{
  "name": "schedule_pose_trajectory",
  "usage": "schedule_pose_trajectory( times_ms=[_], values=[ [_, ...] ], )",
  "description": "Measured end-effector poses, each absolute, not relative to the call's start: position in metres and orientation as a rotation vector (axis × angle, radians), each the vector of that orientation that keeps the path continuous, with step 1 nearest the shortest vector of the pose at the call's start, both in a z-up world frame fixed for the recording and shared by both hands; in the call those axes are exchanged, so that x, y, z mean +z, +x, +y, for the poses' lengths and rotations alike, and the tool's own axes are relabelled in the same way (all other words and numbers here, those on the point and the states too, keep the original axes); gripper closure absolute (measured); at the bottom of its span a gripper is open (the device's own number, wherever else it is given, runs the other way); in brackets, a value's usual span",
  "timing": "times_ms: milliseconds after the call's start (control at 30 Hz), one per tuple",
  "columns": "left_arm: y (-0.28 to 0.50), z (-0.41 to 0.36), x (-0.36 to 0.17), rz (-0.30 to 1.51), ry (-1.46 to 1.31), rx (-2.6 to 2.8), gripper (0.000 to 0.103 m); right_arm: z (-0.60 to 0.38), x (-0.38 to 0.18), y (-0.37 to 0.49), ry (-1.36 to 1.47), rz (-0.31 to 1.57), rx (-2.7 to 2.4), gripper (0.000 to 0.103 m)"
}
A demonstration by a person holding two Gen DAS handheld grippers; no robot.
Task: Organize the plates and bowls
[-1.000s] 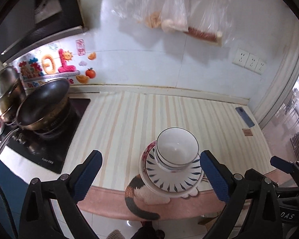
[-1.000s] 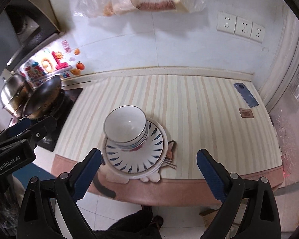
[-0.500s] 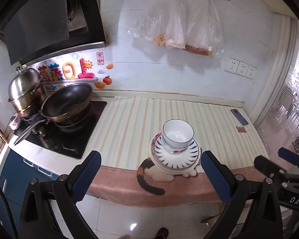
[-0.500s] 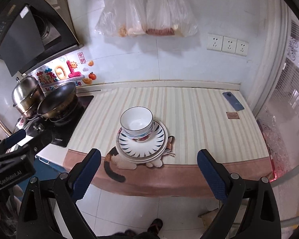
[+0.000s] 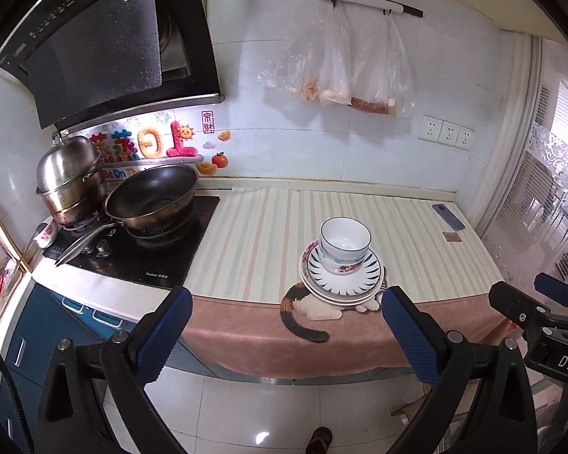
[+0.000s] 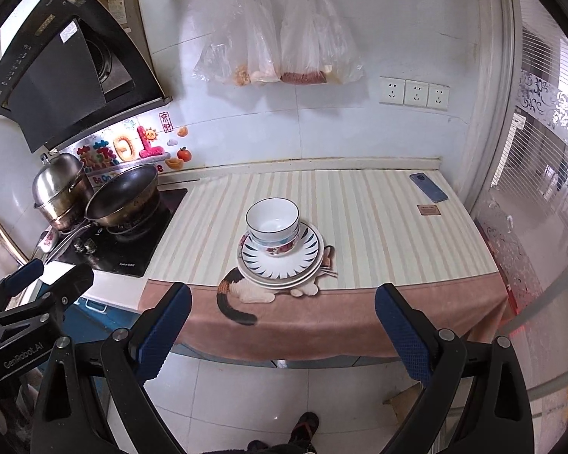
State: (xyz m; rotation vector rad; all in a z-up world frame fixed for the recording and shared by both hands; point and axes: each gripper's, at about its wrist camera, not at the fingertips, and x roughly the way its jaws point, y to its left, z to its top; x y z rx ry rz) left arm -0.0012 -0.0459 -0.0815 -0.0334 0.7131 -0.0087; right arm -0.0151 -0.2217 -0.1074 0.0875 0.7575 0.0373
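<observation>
A stack of plates [image 5: 340, 282] [image 6: 280, 265] rests near the front edge of the striped counter, the top plate white with dark blue rays. Nested white bowls [image 5: 344, 244] [image 6: 272, 223], the lower one with a red flower pattern, stand on the plates. My left gripper [image 5: 287, 333] hangs open over the floor, well short of the counter, with nothing between its blue pads. My right gripper [image 6: 284, 329] is likewise open and empty, back from the counter edge. Each gripper shows at the edge of the other's view.
A black wok [image 5: 151, 196] and a steel pot [image 5: 70, 181] sit on the stove at left. A phone [image 6: 428, 187] and a small brown card [image 6: 428, 210] lie at the counter's far right. Plastic bags [image 6: 284, 49] hang on the wall. A cat-print cloth [image 5: 306, 317] drapes the counter front.
Both grippers have pulled back and up from the counter, so the plate and bowl stack looks smaller and farther. The stack itself has stayed put.
</observation>
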Motion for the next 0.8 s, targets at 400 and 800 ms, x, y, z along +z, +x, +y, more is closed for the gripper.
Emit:
schedule_pose_trajectory(
  times_ms=[400, 800],
  values=[
    [-0.023, -0.033, -0.076, 0.684, -0.021, -0.01, 0.0, -0.211, -0.101, -0.044, 0.081, 0.728, 0.029, 0.003],
    [-0.031, -0.029, -0.074, 0.676, -0.032, -0.009, 0.0, -0.21, -0.1, -0.048, 0.08, 0.73, 0.033, 0.003]
  ],
)
